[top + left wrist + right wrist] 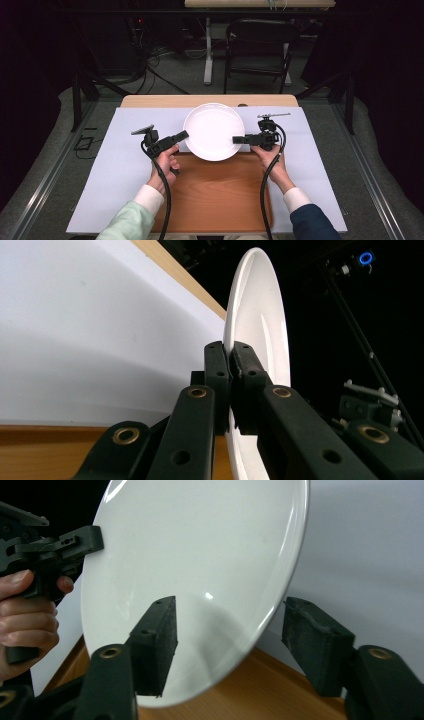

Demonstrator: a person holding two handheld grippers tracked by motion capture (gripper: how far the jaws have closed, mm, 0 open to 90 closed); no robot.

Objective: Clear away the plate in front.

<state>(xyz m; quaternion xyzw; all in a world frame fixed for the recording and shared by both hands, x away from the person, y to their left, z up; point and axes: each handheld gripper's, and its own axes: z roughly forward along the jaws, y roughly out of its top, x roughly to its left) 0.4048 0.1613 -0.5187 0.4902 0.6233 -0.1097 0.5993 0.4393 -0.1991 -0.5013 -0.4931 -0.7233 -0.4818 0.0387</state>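
Note:
A white round plate (213,131) lies at the table's middle, overlapping the far edge of a wooden board (215,192). My left gripper (184,135) comes in from the left, shut on the plate's left rim. In the left gripper view both pads press on the thin edge of the plate (260,315) at the left gripper (231,357). My right gripper (236,140) is at the plate's right rim. In the right gripper view its jaws straddle the rim of the plate (200,555), one over and one under. A gap shows on both sides, so the right gripper (230,617) is open.
A white sheet (115,165) covers most of the wooden table (210,100), with the board lying on it near the person. A dark folding chair (260,45) and a desk leg stand beyond the table. Black curtains hang at both sides.

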